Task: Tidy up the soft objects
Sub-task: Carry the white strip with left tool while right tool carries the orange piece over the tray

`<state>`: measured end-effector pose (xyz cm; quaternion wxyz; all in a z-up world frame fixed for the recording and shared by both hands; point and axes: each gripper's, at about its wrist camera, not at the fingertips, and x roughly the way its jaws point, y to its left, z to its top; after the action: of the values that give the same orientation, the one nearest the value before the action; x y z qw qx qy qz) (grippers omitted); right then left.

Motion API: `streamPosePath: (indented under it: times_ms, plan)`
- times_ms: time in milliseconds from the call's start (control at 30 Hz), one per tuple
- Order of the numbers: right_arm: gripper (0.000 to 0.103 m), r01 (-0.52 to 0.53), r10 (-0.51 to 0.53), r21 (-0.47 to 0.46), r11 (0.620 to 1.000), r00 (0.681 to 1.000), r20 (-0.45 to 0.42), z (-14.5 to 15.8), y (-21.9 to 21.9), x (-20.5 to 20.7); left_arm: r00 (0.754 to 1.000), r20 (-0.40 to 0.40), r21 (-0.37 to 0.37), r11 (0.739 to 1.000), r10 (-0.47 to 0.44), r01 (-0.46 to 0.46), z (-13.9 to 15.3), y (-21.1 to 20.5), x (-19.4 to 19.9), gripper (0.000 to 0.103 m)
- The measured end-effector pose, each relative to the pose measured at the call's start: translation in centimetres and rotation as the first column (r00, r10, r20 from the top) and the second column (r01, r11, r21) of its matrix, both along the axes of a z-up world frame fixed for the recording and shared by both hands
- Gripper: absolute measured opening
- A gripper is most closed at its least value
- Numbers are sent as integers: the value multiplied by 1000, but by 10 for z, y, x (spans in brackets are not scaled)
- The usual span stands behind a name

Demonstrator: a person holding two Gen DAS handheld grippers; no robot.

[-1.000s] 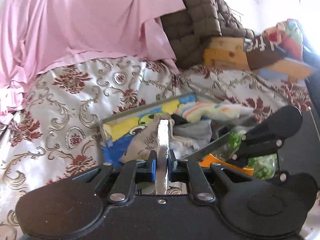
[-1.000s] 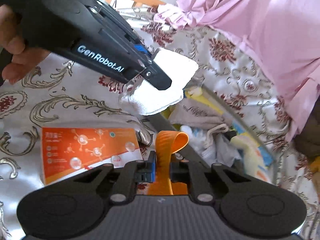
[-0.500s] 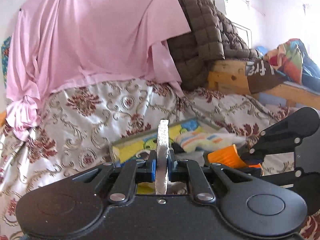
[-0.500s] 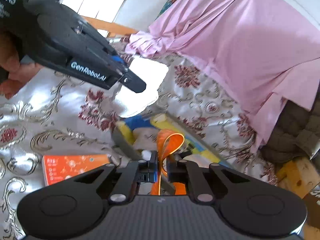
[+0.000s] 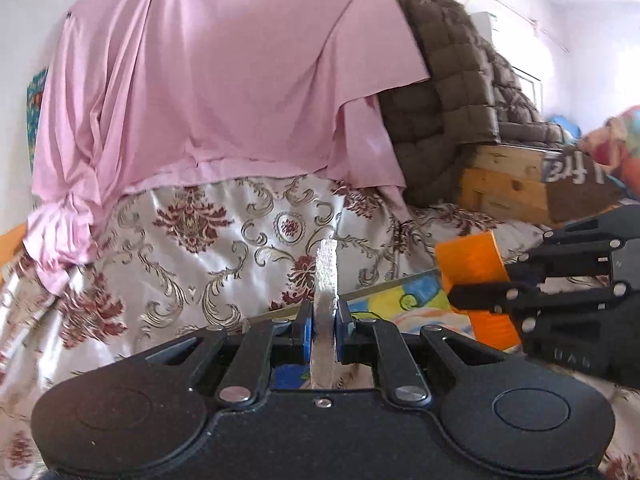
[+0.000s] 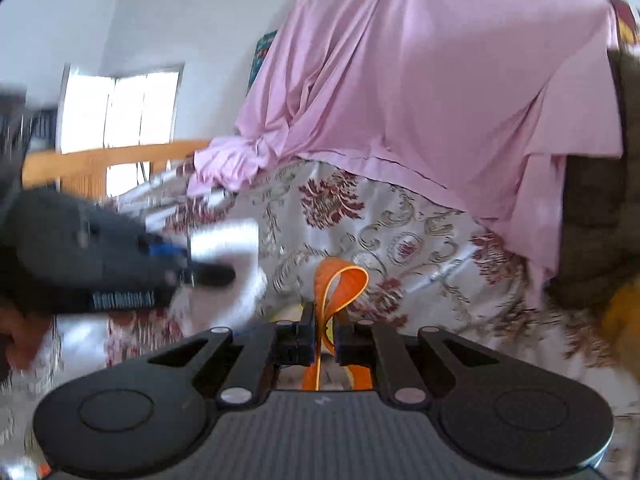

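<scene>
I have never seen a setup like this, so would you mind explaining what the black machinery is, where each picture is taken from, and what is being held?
There is no robot here: a person carries a handheld two-finger gripper in each hand, each with a fisheye camera looking along its fingers. The black shape filling the bottom of each picture is that gripper's own body. The left gripper is shut on a white cloth, seen edge-on. The right gripper is shut on a folded orange strap. Each gripper also shows, blurred, in the other's picture. Below lies a floral bedspread with a pink sheet draped behind, and the edge of a colourful tray.
</scene>
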<state>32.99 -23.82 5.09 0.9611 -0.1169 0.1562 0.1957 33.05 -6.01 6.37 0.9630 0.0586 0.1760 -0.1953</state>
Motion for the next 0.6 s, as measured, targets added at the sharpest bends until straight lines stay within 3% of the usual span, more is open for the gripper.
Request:
streamPosePath:
  times_ms: [167,300,500,600]
  plan:
    - [9,-21,30,147,989,998,-63,-10,1,52,999,-48,-25,1000,19,-20,-26,5,47,11]
    - [9,23,19,272,962,988,-151,-16,-7,81,992,-125,-19,1000,10,-12,-37,12,83,11]
    - [9,120,-36,317,941,966,-257,4,-11,110,967,-239,12,996,-82,88,-13,14,118,11]
    - [9,200,-70,372,906,939,-335,16,-13,124,947,-298,11,992,-117,126,2,14,132,11]
